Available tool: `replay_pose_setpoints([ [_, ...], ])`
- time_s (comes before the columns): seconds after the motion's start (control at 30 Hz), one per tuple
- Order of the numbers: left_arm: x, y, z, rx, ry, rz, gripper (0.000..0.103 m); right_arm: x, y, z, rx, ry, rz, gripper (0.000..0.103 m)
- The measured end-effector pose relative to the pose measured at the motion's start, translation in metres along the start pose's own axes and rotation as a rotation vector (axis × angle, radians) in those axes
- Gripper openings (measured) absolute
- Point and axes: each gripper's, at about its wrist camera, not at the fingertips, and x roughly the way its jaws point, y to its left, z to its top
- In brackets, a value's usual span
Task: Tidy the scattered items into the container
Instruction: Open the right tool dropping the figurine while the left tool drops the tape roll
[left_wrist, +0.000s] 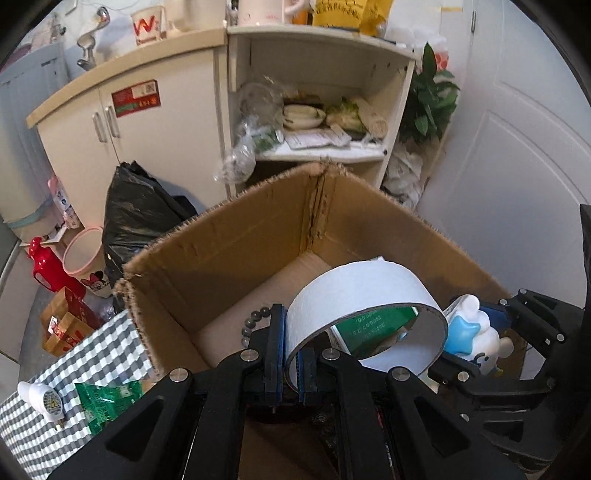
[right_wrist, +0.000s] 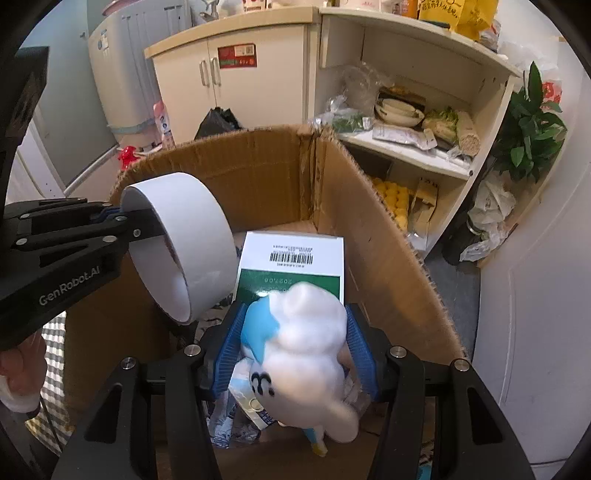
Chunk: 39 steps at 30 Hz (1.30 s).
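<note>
One hand-held gripper (right_wrist: 122, 225) reads "GenRobot.AI"; box (right_wrist: 291, 273) label possibly "2027.06".

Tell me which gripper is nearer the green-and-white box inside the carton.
Right. The right gripper, shut on the white plush toy, hangs directly over the box; the left gripper holds the white ring off to its left.

The left gripper (left_wrist: 291, 363) pinches the wall of a white ring (left_wrist: 354, 291) between its blue pads (left_wrist: 277, 347), holding it over the open box (left_wrist: 229, 236). Through the ring shows a green carton (left_wrist: 373, 326) lying in the box. Dark beads (left_wrist: 255, 319) lie on the box floor beside the left pad. At right, the right gripper (left_wrist: 471, 332) grips a white toy (left_wrist: 476, 334) with a blue star. On the checked cloth (left_wrist: 92, 354) left of the box lie a green packet (left_wrist: 105, 400) and a white plug (left_wrist: 40, 398).
</note>
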Motion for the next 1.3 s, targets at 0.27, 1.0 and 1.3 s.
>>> replay_pose_setpoints([
  [0.27,0.016,-0.001,-0.001,-0.001,0.041,-0.001,0.005,0.011,-0.001,-0.006,0.0,0.036,0.007,0.054],
  [1.0,-0.012,0.002,0.004,-0.048,-0.006,0.013,0.086,-0.025,0.001,-0.002,0.017,-0.071,-0.008,0.083],
  [1.3,-0.042,0.004,0.002,-0.058,-0.06,0.027,0.086,-0.054,0.004,-0.002,0.038,-0.15,-0.01,0.09],
])
